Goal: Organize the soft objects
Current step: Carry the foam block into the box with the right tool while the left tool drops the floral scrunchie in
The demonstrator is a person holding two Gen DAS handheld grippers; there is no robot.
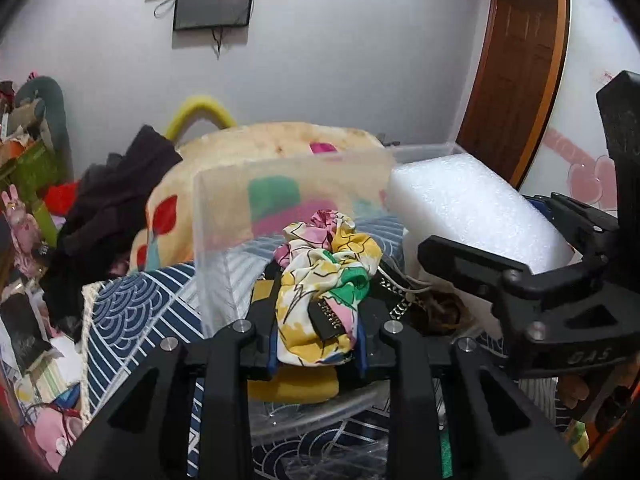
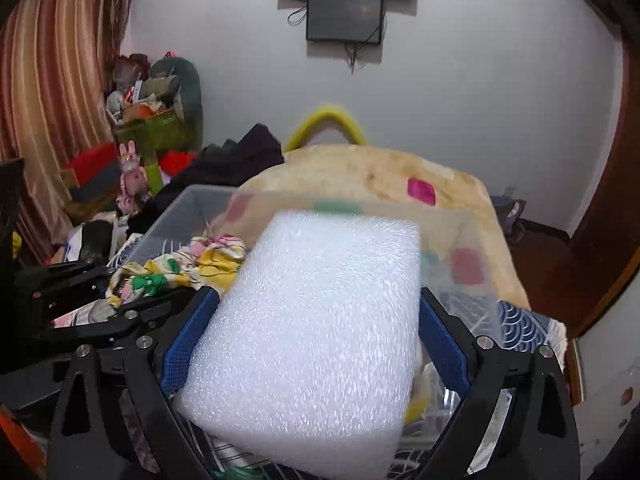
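Black plastic left gripper [image 1: 318, 354]; blue-padded jaws; silver screws; embossed lettering

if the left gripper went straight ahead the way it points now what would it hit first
Probably the far wall of the clear plastic bin. The left gripper, shut on the floral cloth, points over the bin's inside toward that wall, with the cream blanket behind it. Depth is unclear.

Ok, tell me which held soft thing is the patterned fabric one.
The crumpled floral cloth in the left gripper; the right gripper clamps a plain white foam block.

One floral cloth [image 1: 326, 280], one white foam block [image 2: 312, 344], one clear bin [image 1: 224, 264]
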